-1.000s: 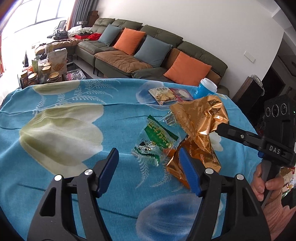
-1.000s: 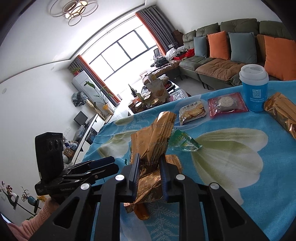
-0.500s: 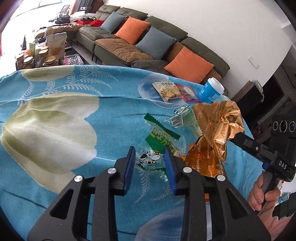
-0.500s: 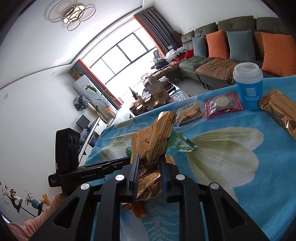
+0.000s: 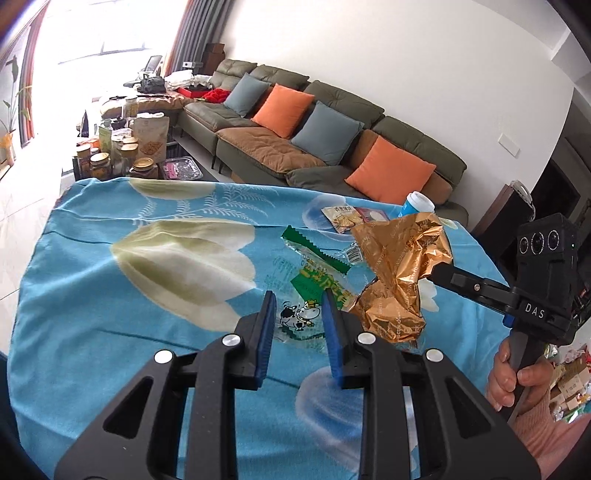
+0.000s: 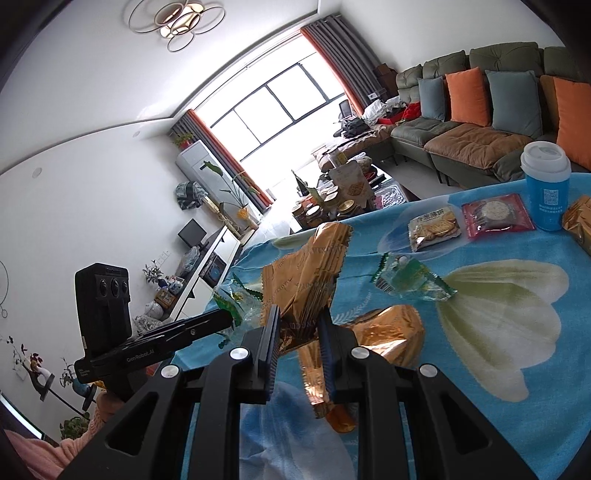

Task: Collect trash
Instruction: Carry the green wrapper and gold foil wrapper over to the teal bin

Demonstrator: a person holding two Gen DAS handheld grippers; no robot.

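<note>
Each fisheye camera rides behind its own black two-finger gripper, close above the blue flower-print tablecloth [image 5: 110, 295], angled downward. Both views share the crumpled gold foil wrapper [image 5: 399, 258] [image 6: 314, 280] and the green sofa [image 5: 332, 110] [image 6: 480, 140] beyond.

A: Beyond the counter [image 5: 92, 288] with its blue floral cloth?
B: Green sofa [image 5: 332, 122] against the wall, orange and grey cushions [image 5: 282, 110]. Jars [image 5: 99, 164] on a low table by the window [image 6: 280, 114].
A: Overhead?
B: Ring ceiling lamp [image 6: 177, 22].
</note>
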